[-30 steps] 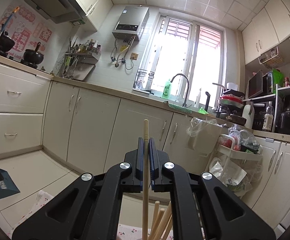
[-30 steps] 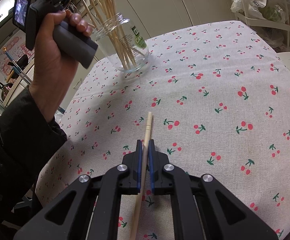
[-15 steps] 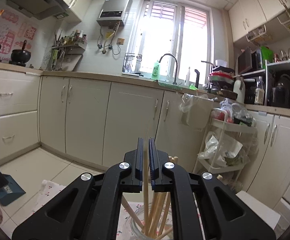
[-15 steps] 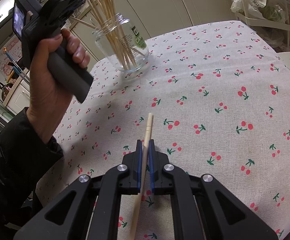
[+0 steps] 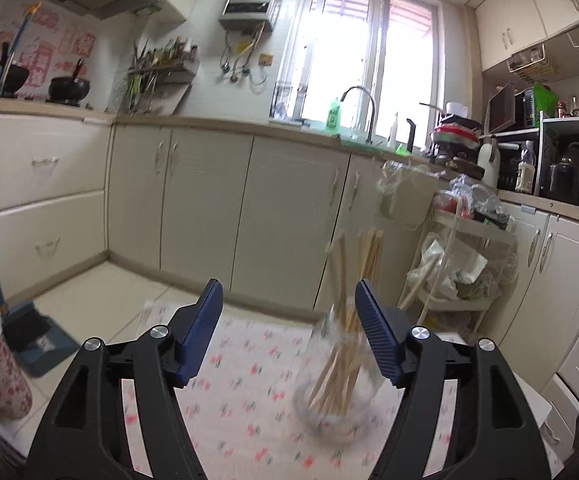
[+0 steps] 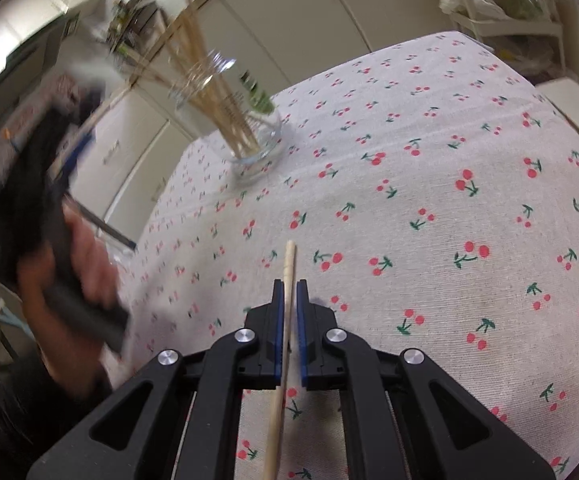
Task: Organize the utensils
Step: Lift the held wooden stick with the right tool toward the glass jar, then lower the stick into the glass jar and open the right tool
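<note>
- Right wrist view: a single wooden chopstick runs lengthwise between the blue pads of the right gripper, which is clamped narrow on it; the chopstick's blunt end sticks out past the fingertips and hangs above the tablecloth, while its other end passes back under the gripper body.
- The glass jar stands on the far left part of the tablecloth, well apart from the held chopstick, and a bundle of chopsticks leans in it, fanning out above the rim.
- Left wrist view: the same jar sits on the cloth, seen low and to the right between the fingers, blurred, with its bundle standing up past the right pad.
- The left gripper has just been opening; its jaws stand wide apart and nothing is pressed between the pads.
- In the right wrist view the left gripper shows as a dark blur at the left edge, gripped by a hand, off to the left of the jar.
- The tablecloth is white with red cherries and covers the table top.
- Beyond the table are cream kitchen cabinets, a window over a tap, and a cluttered trolley at right.
</note>
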`<state>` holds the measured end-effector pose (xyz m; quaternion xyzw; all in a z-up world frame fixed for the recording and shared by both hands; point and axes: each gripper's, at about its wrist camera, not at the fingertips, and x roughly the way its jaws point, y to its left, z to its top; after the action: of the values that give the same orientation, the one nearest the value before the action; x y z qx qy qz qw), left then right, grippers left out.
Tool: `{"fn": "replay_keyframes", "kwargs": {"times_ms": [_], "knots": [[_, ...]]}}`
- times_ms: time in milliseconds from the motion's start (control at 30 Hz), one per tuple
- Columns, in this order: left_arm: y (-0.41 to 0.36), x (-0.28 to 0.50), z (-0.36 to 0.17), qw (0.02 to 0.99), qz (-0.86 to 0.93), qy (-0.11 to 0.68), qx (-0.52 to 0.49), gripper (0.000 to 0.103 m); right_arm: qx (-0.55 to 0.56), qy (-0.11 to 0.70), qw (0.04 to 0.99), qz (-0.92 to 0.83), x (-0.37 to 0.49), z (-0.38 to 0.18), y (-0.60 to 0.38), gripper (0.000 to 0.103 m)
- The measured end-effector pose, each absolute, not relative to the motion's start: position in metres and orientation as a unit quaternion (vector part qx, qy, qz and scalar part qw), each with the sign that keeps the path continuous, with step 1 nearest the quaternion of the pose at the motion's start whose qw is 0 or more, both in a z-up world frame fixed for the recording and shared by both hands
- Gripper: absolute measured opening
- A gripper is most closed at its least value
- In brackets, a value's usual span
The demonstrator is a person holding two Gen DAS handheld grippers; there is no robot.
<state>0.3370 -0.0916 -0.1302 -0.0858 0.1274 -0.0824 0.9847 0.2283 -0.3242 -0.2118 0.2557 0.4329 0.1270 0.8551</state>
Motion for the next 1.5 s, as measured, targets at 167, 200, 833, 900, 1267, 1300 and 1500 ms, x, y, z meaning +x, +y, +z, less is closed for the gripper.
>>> {"fn": "replay_keyframes", "kwargs": {"times_ms": [167,200,833,900,1267,1300,1500], "knots": [[-0.074,0.323,-0.164,0.977,-0.067,0.173,-0.107,0.071,0.291,0.424,0.848,0.131,0.232,-0.210,-0.321,0.007],[-0.070,0.323,-0.168,0.976,-0.063,0.175,-0.111,0.073,0.302,0.421,0.845,0.136,0.233,-0.210,-0.319,0.007],[-0.044,0.331,-0.180,0.964,-0.050,0.188,-0.180,0.080,0.119,0.464,0.875,0.072,0.254,-0.189,-0.294,0.039],[-0.042,0.332,-0.180,0.963,-0.051,0.191,-0.183,0.080,0.091,0.463,0.879,0.070,0.255,-0.185,-0.288,0.041],[-0.039,0.338,-0.183,0.959,-0.050,0.200,-0.194,0.081,0.046,0.454,0.888,0.065,0.259,-0.185,-0.272,0.006],[-0.039,0.338,-0.183,0.959,-0.050,0.201,-0.194,0.081,0.075,0.434,0.895,0.071,0.262,-0.176,-0.276,0.006],[-0.040,0.339,-0.184,0.959,-0.050,0.201,-0.193,0.082,0.161,0.260,0.948,0.086,0.282,-0.109,-0.279,0.006]]}}
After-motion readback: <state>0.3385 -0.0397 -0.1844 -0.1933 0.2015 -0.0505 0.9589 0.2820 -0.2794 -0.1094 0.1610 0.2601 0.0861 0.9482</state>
